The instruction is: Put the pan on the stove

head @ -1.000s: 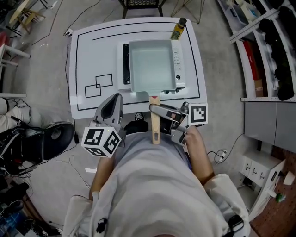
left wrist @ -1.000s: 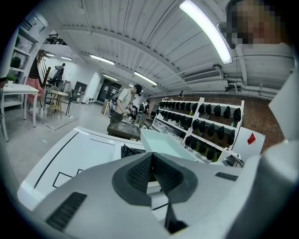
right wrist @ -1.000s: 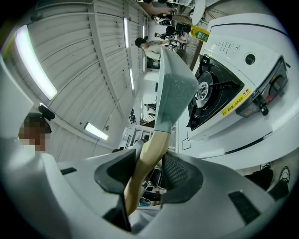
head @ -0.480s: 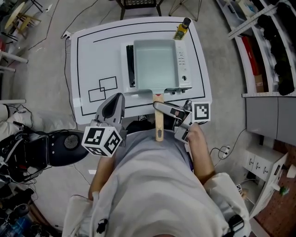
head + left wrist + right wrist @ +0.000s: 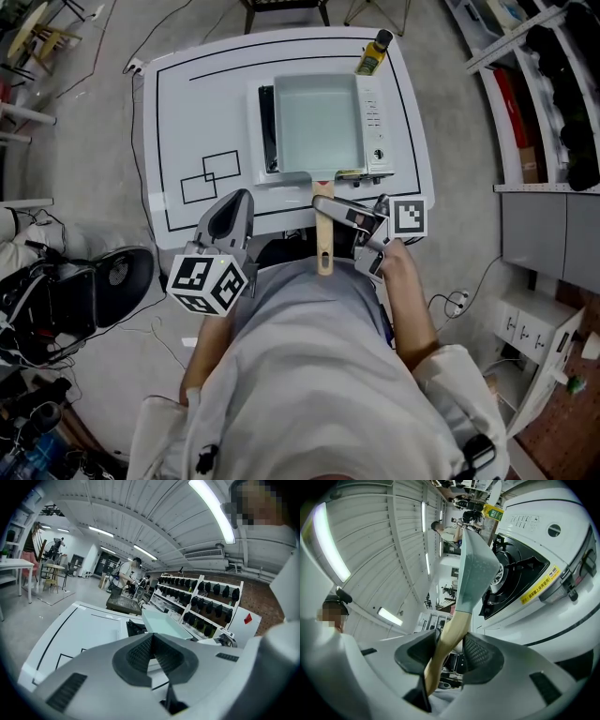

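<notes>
A rectangular pale-green pan point(image 5: 317, 127) lies over the white table-top stove point(image 5: 378, 122), and its wooden handle point(image 5: 323, 246) points back toward me past the table edge. My right gripper point(image 5: 323, 204) is shut on that handle close to the pan. In the right gripper view the handle point(image 5: 450, 630) runs between the pads, and the pan point(image 5: 476, 569) sits against the black burner point(image 5: 520, 573). I cannot tell whether it rests fully. My left gripper point(image 5: 232, 211) hangs at the table's near edge, shut and holding nothing, with its pads point(image 5: 152, 641) pressed together.
The stove stands on a white table point(image 5: 197, 112) with black outlines and two overlapping rectangles point(image 5: 211, 176). A yellow-labelled bottle point(image 5: 373, 52) stands at the stove's far right corner. Shelves point(image 5: 553, 103) run along the right, and cables and gear point(image 5: 56, 300) lie on the floor at left.
The pan has slid a little farther onto the stove, with my right gripper following on the handle. The left gripper has stayed put.
</notes>
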A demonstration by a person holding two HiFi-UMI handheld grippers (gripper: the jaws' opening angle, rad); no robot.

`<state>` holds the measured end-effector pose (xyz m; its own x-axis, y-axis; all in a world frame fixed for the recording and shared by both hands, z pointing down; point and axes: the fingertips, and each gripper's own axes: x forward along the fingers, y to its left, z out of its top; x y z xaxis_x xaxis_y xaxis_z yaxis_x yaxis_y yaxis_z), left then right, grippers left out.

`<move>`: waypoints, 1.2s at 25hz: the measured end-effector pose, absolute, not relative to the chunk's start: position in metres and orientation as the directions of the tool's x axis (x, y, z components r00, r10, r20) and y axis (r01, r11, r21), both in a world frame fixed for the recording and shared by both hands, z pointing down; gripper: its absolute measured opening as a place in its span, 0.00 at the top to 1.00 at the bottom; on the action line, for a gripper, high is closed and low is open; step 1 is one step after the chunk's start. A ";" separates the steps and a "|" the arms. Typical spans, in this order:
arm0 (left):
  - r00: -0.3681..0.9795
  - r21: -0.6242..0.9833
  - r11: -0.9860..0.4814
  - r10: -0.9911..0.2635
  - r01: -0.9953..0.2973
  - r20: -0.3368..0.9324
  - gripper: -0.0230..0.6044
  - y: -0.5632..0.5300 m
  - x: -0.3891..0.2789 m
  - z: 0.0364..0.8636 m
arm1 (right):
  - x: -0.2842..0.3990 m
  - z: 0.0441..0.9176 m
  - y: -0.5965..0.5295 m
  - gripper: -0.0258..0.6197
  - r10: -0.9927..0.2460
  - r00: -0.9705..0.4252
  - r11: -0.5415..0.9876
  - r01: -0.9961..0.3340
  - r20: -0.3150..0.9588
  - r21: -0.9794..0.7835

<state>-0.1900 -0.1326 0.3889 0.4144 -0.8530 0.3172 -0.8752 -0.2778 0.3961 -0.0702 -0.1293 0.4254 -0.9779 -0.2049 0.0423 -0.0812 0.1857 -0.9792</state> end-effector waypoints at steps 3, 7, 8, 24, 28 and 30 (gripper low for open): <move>0.402 0.398 -0.262 -0.857 -0.879 0.323 0.95 -0.134 -0.192 0.391 | -0.070 0.428 -0.133 0.68 -0.201 -0.979 0.186 -0.075 0.037 -0.980; 0.391 0.406 -0.245 -0.859 -0.880 0.329 0.95 -0.137 -0.191 0.392 | -0.070 0.433 -0.135 0.68 -0.184 -0.982 0.182 -0.074 0.040 -0.981; 0.392 0.405 -0.246 -0.858 -0.881 0.331 0.95 -0.139 -0.190 0.392 | -0.070 0.433 -0.136 0.68 -0.180 -0.983 0.183 -0.071 0.038 -0.980; 0.390 0.393 -0.244 -0.852 -0.887 0.350 0.95 -0.153 -0.182 0.394 | -0.069 0.449 -0.148 0.68 -0.155 -0.987 0.157 -0.061 0.036 -0.986; 0.384 0.392 -0.238 -0.852 -0.889 0.355 0.95 -0.155 -0.182 0.394 | -0.070 0.453 -0.151 0.68 -0.153 -0.988 0.146 -0.059 0.037 -0.987; 0.383 0.392 -0.236 -0.852 -0.889 0.357 0.95 -0.156 -0.182 0.394 | -0.070 0.453 -0.152 0.68 -0.152 -0.988 0.144 -0.058 0.036 -0.988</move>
<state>-0.1822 -0.1559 0.3940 0.3832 -0.8517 0.3574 -0.8894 -0.2358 0.3916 -0.0697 -0.1521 0.4532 -0.9878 -0.1516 0.0359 -0.0580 0.1436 -0.9879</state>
